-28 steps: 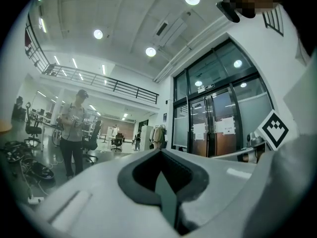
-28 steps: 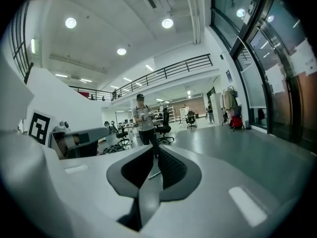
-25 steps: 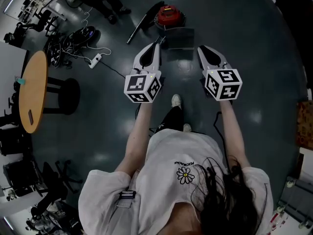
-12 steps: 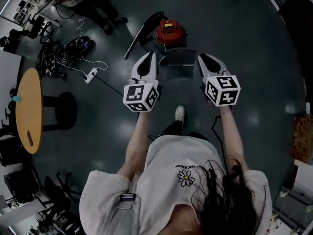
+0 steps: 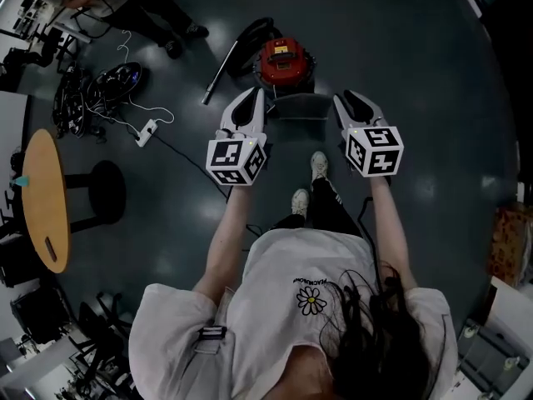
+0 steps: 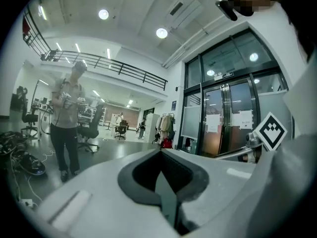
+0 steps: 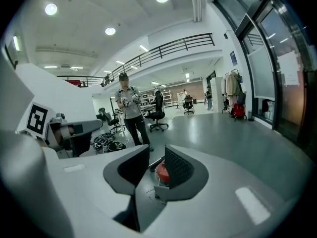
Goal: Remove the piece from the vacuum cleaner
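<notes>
A red vacuum cleaner (image 5: 284, 59) stands on the dark floor, with a black hose and wand (image 5: 226, 61) lying to its left. A grey rectangular part (image 5: 301, 105) sits just in front of it. My left gripper (image 5: 257, 97) is held out above the floor, near the left of that part, with its jaws together and nothing in them. My right gripper (image 5: 345, 99) hovers near the part's right side, slightly open and empty. Between the right gripper's (image 7: 157, 150) pads I see the red vacuum cleaner (image 7: 161, 172). The left gripper (image 6: 161, 152) faces glass doors.
A person (image 7: 130, 113) stands beyond the vacuum, near a tangle of cables (image 5: 87, 90) and a white power strip (image 5: 145, 132). A round wooden table (image 5: 46, 202) and black stool (image 5: 107, 192) are at the left. My own feet (image 5: 310, 182) are below the grippers.
I have stepped toward the vacuum cleaner, which now lies closer below the grippers' tips. Both grippers stay held out in front as before.
</notes>
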Demonstrator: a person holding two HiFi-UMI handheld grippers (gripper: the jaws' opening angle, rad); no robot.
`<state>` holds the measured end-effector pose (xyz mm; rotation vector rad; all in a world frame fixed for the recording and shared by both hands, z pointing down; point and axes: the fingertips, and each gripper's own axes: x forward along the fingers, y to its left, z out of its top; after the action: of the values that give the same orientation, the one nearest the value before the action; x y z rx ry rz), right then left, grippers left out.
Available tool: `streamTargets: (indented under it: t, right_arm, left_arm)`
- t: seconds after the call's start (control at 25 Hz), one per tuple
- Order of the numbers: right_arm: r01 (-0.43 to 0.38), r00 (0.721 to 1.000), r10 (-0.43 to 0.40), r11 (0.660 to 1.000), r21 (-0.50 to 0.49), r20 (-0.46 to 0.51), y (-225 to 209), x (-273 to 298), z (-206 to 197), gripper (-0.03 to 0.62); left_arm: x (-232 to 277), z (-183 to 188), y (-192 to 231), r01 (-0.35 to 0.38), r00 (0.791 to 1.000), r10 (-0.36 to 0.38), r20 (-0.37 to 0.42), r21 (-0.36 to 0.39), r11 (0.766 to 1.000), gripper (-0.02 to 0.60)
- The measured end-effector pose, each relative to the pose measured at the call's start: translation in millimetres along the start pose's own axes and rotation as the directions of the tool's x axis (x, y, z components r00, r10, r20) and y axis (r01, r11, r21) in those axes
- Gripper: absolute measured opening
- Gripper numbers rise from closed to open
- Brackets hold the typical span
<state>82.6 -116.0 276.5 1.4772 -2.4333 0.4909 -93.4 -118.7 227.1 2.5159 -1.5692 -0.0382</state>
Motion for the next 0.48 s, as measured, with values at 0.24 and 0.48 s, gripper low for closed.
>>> streamTargets:
  t: [0.24,0.48]
  right_arm:
    - [-0.073,0.997,0.073,0.996,-0.054,0.005,-34.4,65.6,33.0,0.109]
    - [-0.153,0.985,0.137,0.975,-0.161,-0.107,-67.4,134.6,10.8,0.135]
  left_arm:
    - [64.1,-14.2,17.1,-0.031,0.999,0.031,-0.033,0.014,0.999,0.002]
    - [129.0,-49.8,45.6,-0.096,0.992,0.096,-0.086,0.002,0.995,0.002]
